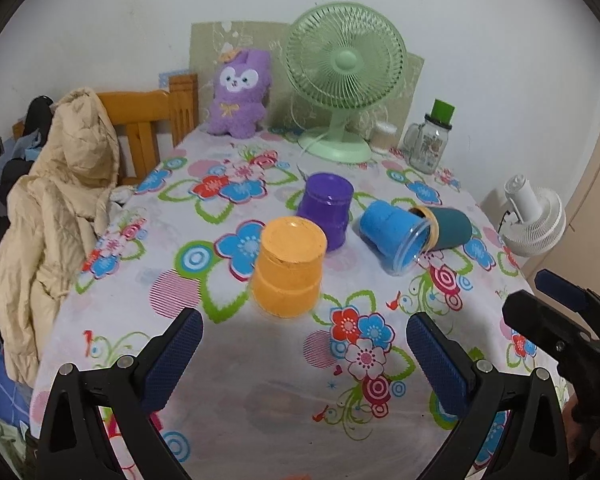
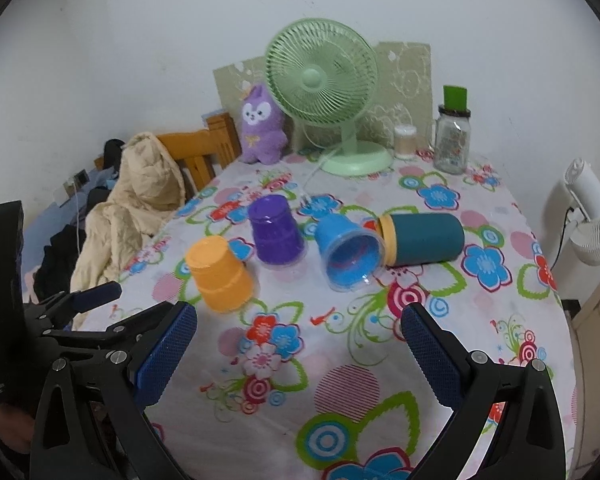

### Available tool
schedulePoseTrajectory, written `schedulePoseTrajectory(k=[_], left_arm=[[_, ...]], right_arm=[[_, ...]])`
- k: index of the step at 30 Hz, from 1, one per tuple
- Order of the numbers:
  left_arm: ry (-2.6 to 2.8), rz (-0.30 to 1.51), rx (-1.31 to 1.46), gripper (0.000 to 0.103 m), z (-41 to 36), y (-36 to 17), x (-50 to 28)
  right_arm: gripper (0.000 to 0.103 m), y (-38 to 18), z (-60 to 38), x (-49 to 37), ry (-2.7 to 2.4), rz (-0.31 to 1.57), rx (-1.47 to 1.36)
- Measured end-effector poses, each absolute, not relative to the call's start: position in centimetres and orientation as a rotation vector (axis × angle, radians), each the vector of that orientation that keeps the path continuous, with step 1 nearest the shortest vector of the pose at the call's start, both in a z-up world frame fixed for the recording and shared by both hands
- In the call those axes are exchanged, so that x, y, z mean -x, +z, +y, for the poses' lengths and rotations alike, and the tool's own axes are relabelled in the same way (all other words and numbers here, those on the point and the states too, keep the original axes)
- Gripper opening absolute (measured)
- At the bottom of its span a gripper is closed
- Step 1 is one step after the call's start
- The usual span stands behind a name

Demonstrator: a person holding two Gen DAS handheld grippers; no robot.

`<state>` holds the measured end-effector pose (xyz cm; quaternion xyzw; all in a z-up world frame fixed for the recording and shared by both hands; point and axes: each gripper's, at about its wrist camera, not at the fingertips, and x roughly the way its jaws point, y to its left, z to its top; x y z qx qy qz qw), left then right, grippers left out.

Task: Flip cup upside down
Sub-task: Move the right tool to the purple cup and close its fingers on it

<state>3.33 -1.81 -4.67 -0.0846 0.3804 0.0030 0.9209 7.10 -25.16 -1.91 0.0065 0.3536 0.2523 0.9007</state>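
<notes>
Cups: four sit in a row on the desk (image 1: 260,392), on a cloth with big bright flowers.
Desk: it holds the cups in the middle and bigger things at the back by the wall.
Green fan (image 1: 343,76): it stands at the back of the desk, facing the cameras.
Purple plush toy (image 1: 240,92): it sits beside the green fan, leaning on the wall.
Glass jar (image 1: 429,144): it has a green lid and a picture on its side; no words can be read.
Teal cup (image 2: 424,238): it lies on its side, and its yellow rim touches the blue cup.
Blue cup (image 2: 346,250): it lies tipped over with its open mouth toward the cameras.
Purple cup (image 1: 326,208): it stands upside down between the orange and blue cups.
Orange cup (image 1: 289,266): it stands upside down, nearest the left hand-held gripper.
Left hand-held gripper (image 1: 304,334): its blue fingers are spread wide apart with nothing between them.
Right hand-held gripper (image 2: 298,332): also spread wide with nothing in it, near the blue cup but not touching it.
Writing: small white letters on the black handle in the right wrist view are too blurry to read.
</notes>
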Motion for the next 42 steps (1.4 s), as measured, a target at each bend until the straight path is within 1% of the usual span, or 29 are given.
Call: schedulePoseTrajectory(k=[11, 21, 27, 30, 33, 42], left_arm=[[0.018, 0.844, 0.170, 0.103, -1.6, -7.2, -6.5], [0.064, 0.877, 0.182, 0.103, -0.2, -8.6, -8.1], [0.078, 0.881, 0.185, 0.103, 0.3, -8.9, -8.3], [0.077, 0.888, 0.187, 0.103, 0.5, -9.0, -8.8], [0.071, 0.893, 0.162, 0.103, 0.3, -8.8, -9.3], [0.089, 0.883, 0.165, 0.103, 1.0, -8.4, -10.6]], right_arm=[[0.103, -4.1, -24.6, -11.9, 0.483, 0.801, 0.049], [0.103, -4.9, -21.4, -15.5, 0.567, 0.826, 0.109], [0.103, -5.1, -19.5, -17.6, 0.575, 0.820, 0.185], [0.103, -5.5, -18.9, -19.6, 0.556, 0.850, 0.238], [0.103, -5.5, -18.5, -21.3, 0.587, 0.886, 0.240], [0.103, -5.8, -14.8, -23.4, 0.702, 0.915, 0.233]])
